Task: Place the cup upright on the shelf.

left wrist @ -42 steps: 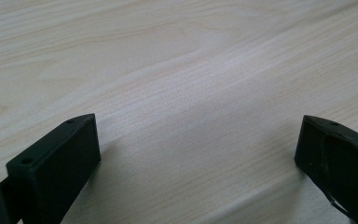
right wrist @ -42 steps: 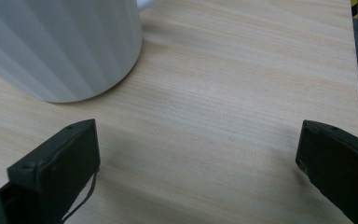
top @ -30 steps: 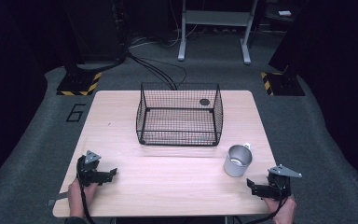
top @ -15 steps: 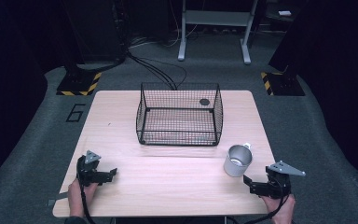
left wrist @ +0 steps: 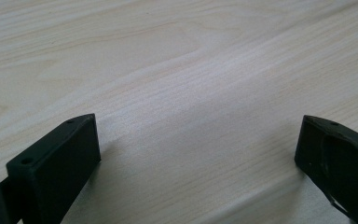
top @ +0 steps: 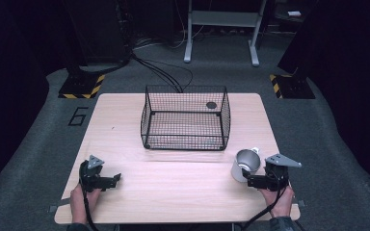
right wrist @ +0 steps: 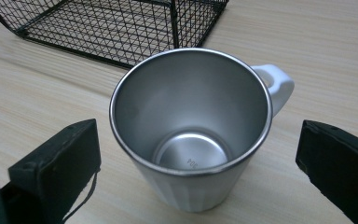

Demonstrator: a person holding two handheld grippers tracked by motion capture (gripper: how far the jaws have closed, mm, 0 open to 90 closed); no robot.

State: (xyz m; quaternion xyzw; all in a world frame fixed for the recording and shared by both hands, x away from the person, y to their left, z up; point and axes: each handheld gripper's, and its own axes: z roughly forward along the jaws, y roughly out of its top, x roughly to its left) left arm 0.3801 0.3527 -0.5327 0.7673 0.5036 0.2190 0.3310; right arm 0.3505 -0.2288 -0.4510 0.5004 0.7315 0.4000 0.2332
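Looks like barely anything's done: the mug stands upright on the desk, just outside the empty wire basket. Right claw is spread wide around it, not touching. Left claw is spread over bare wood.

A black wire-mesh basket stands at the far middle of the pale wooden table; a steel mug with a white handle stands upright near its right front corner.

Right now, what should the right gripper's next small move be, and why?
Probably ease the right gripper forward and shut on the mug: the mug stands upright between its open jaws, not yet touched, beside the wire basket.
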